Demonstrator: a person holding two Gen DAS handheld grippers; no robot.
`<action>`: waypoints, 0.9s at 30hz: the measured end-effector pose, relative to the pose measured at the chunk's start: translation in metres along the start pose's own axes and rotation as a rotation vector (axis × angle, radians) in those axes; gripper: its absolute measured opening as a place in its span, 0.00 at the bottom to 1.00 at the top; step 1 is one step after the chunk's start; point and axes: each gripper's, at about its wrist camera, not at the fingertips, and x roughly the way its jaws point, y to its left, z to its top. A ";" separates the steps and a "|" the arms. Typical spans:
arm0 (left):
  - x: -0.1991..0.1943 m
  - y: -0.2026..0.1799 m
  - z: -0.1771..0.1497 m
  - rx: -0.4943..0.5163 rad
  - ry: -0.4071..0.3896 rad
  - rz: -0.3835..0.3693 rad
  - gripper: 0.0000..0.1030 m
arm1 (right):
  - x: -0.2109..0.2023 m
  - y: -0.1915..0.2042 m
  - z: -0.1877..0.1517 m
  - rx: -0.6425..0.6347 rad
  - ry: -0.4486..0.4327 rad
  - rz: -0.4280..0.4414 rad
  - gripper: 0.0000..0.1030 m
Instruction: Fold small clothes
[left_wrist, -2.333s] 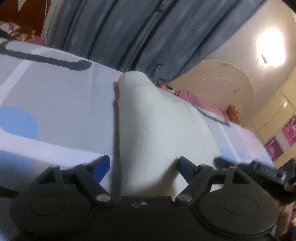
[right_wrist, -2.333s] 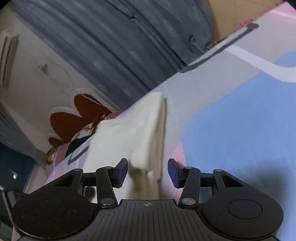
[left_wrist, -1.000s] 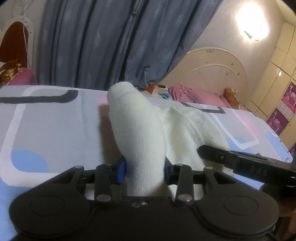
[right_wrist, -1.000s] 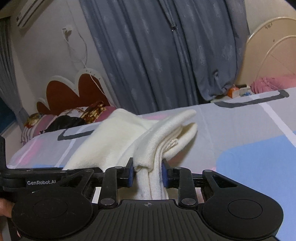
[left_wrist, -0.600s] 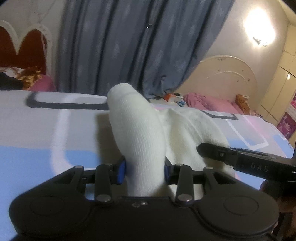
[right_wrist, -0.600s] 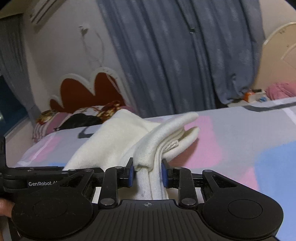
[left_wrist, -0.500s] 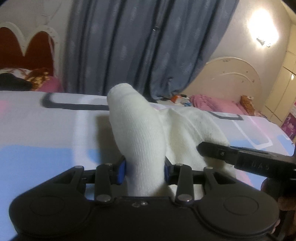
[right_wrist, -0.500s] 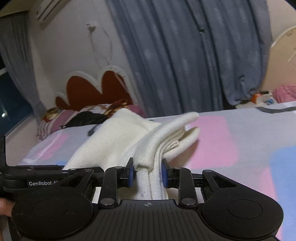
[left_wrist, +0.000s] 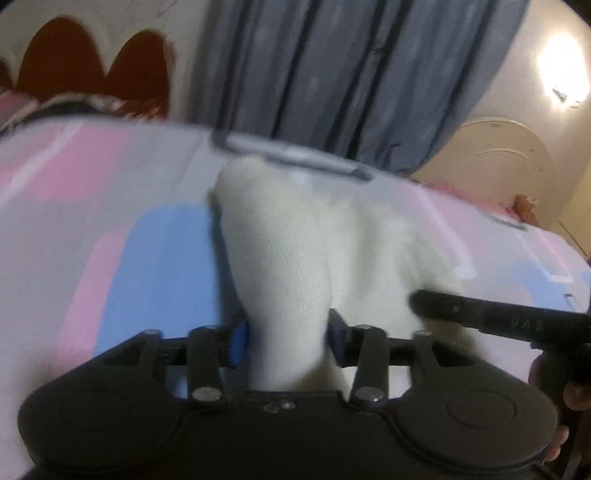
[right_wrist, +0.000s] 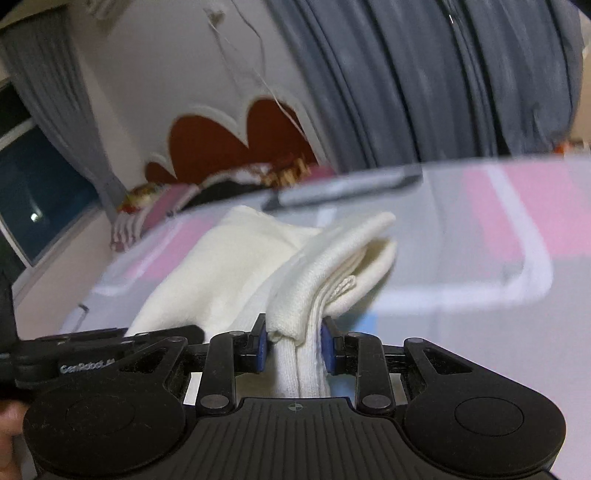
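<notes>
The jaws of the left gripper (left_wrist: 286, 338) have just been opening, and the cream garment (left_wrist: 280, 266) is now seen between loosened pads. Pink and blue patches of the bedsheet (left_wrist: 110, 236) are now seen beneath.

The cream-white knitted garment (left_wrist: 280, 258), soft and finely ribbed, is folded into several layers and held up above the pink, blue and grey patterned bed sheet (left_wrist: 147, 258). One end rises as a rounded, thick fold, while the opposite end (right_wrist: 332, 266) shows stacked edges bunched together, the layers fanning out and drooping toward the sheet.
</notes>
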 end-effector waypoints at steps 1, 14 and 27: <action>0.001 0.004 -0.005 -0.013 -0.007 -0.003 0.56 | 0.007 -0.007 -0.006 0.014 0.021 -0.026 0.27; -0.041 -0.002 0.028 0.036 -0.168 -0.013 0.55 | -0.030 0.040 0.010 -0.225 -0.127 -0.198 0.34; -0.041 -0.026 0.011 0.106 -0.163 -0.048 0.53 | -0.006 0.032 0.013 -0.201 -0.031 -0.249 0.17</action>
